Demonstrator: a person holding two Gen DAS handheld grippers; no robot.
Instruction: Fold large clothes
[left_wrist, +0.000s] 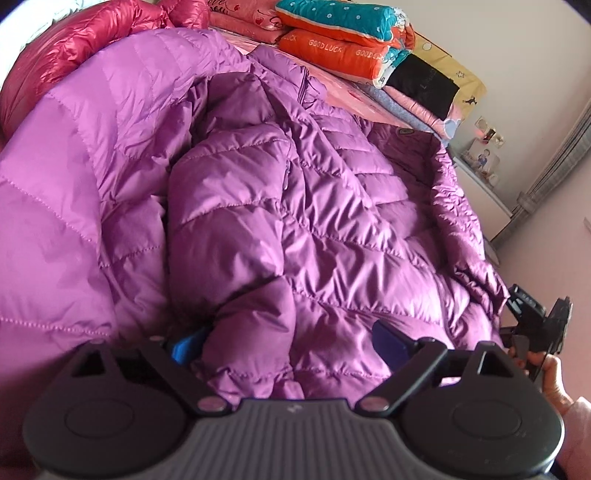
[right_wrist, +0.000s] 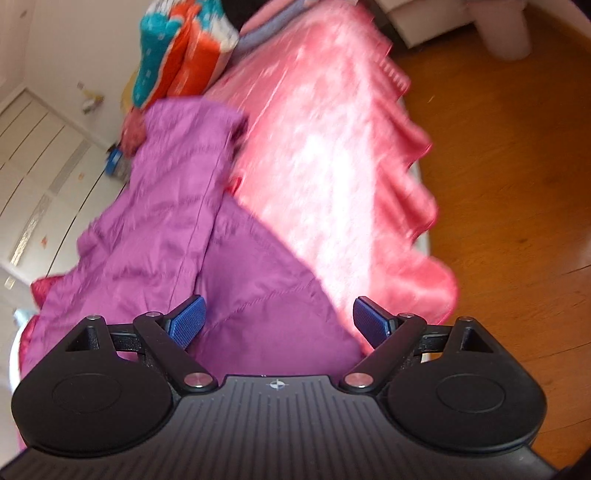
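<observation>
Purple jacket: quilted nylon-like cloth, soft sheen, puffy, wrinkled. Magenta jacket behind it: glossier, wet-look shell. Bedspread: pink satin-like cloth, shiny. Folded quilts: matt printed cloth. Floor: polished wood. Left gripper body: matt black plastic, ribbed; fingers blue, textured pads.

Purple quilted puffer jacket lies spread across bed, shiny fabric, stitched in slanted and level channels. One sleeve folded over front, cuff end toward near edge. Zipper line runs up toward collar at far side. Lining shows at open edge on right, small oval label there. Left part of jacket bulges up in smooth lighter panel. In right wrist view, blurred, jacket lies on pink bedcover, one sleeve stretched away toward far end, near hem corner reaching bed edge.
</observation>
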